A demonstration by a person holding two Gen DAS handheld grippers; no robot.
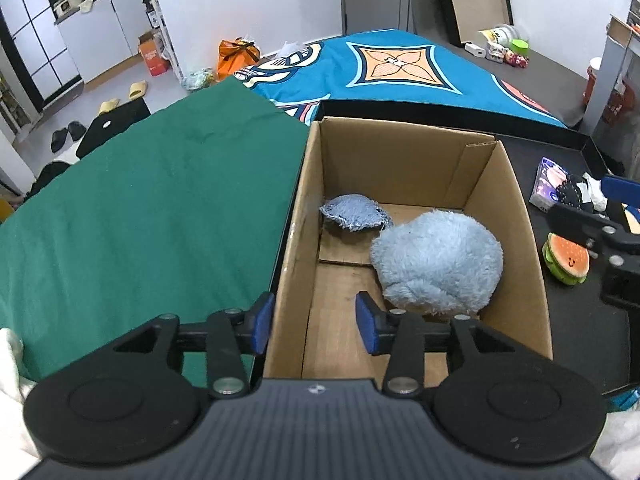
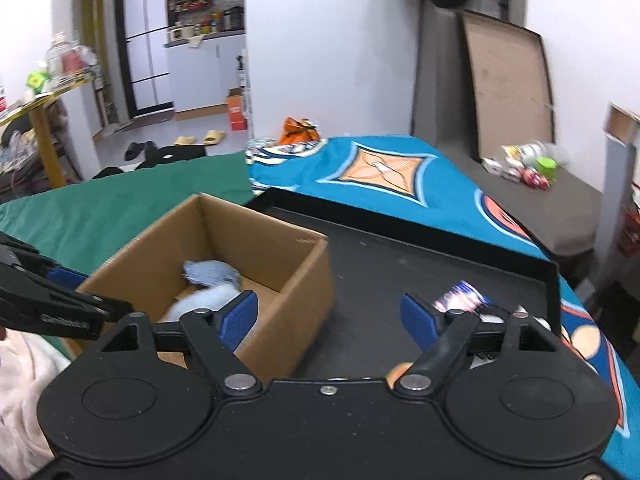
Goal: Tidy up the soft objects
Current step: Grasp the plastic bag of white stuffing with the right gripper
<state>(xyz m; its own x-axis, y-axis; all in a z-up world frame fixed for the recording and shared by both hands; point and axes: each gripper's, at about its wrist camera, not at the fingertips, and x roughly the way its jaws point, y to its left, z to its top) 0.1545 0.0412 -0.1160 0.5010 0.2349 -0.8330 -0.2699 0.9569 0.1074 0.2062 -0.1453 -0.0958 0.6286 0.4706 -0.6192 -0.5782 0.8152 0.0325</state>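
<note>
The left gripper (image 1: 314, 322) hangs over the near left corner of the cardboard box (image 1: 516, 216), and its two blue pads stand apart with nothing between them; one pad is outside the left wall, the other is inside the box. In the box lies a fluffy light-blue plush (image 1: 438, 262), close to the right wall, and behind it, touching it or nearly so, a small blue denim piece (image 1: 354, 218) rests on the box floor. The box stands on a black tray (image 1: 572, 320), at its left side, next to a green cloth (image 1: 152, 216). On the tray, to the right of the box, a watermelon-shaped soft toy (image 1: 566, 258) lies, and farther back a small colourful packet (image 1: 550, 184). The right gripper (image 2: 328, 314) is over the tray, right of the box, with its jaws wide apart and holding nothing; the view from it is blurred. Behind the tray a blue patterned blanket (image 1: 400, 68) is spread.
</note>
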